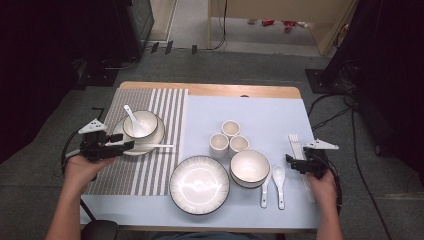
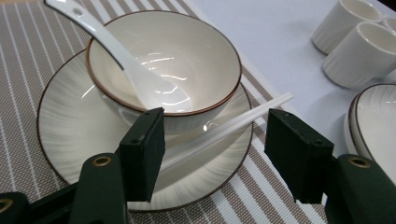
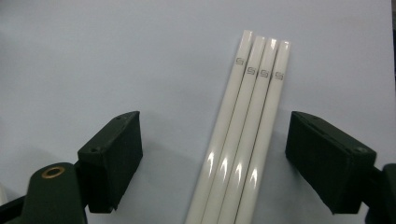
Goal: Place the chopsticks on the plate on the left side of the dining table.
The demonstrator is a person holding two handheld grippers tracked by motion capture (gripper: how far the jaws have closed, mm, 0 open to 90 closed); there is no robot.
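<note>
A white bowl point(image 1: 145, 121) point(image 2: 196, 51) with a spoon point(image 1: 129, 114) point(image 2: 116, 56) in it stands on a ribbed plate point(image 1: 118, 138) point(image 2: 70, 126) on the striped placemat point(image 1: 150, 175). A pair of white chopsticks point(image 1: 157, 146) point(image 2: 233, 123) lies across the plate's near rim. My left gripper point(image 1: 127, 145) point(image 2: 215, 149) is open at the plate's left; the chopsticks run between its jaws, and the pads do not press on them. My right gripper point(image 1: 289, 160) point(image 3: 215, 154) is open over several white chopsticks point(image 1: 296, 145) point(image 3: 247, 116) lying side by side on the blue mat.
On the blue mat point(image 1: 260, 115) sit three small cups point(image 1: 229, 137), a second bowl point(image 1: 249, 167), a large plate point(image 1: 199, 184) and two spoons point(image 1: 272, 185). The table's front edge is near the person's forearms.
</note>
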